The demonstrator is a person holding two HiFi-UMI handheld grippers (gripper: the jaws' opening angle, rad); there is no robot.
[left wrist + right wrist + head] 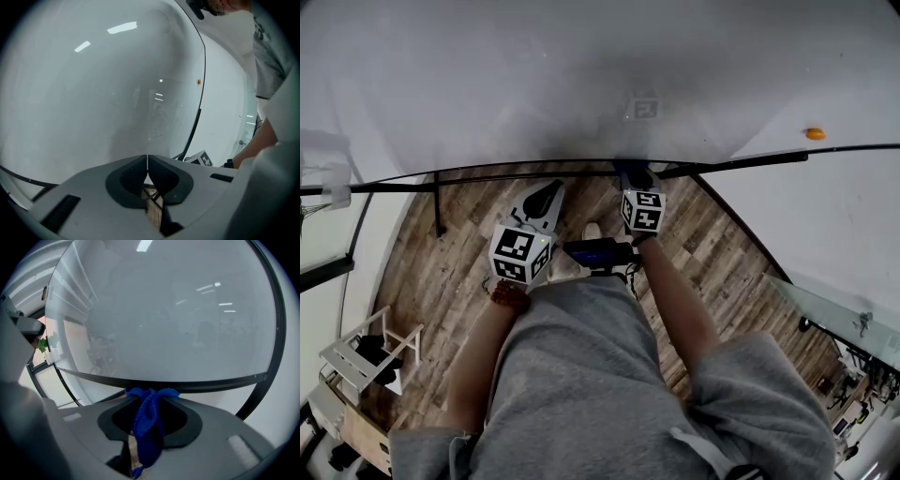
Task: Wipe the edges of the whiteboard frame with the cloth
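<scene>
Cloth (148, 432), of blue colour, is clamped between the two jaws of the right tongs (150, 399). It hangs down through the gap as a twisted strip, and its upper tuft spreads out at 12 o'clock of the jaws, just under the bottom bar of the frame (201, 384). Whether the tuft really touches the bar, I cannot tell. The frame is thin and black and goes around the whiteboard (178, 319), a pale grey glossy panel in which ceiling lights are reflected. In the head view the right tongs (631, 176) point to 12 o'clock and their tip is at the bottom bar, near its middle. The left tongs (540, 201) are at 8 o'clock from the right ones, lower than the bar and apart from it. In the left gripper view their jaws are pressed together with nothing between them, and they face the board near its side bar. Under both tongs there is a floor (441, 272) of wooden planks. The person's forearms and grey shirt (572, 375) fill the 6 o'clock part of the head view.
</scene>
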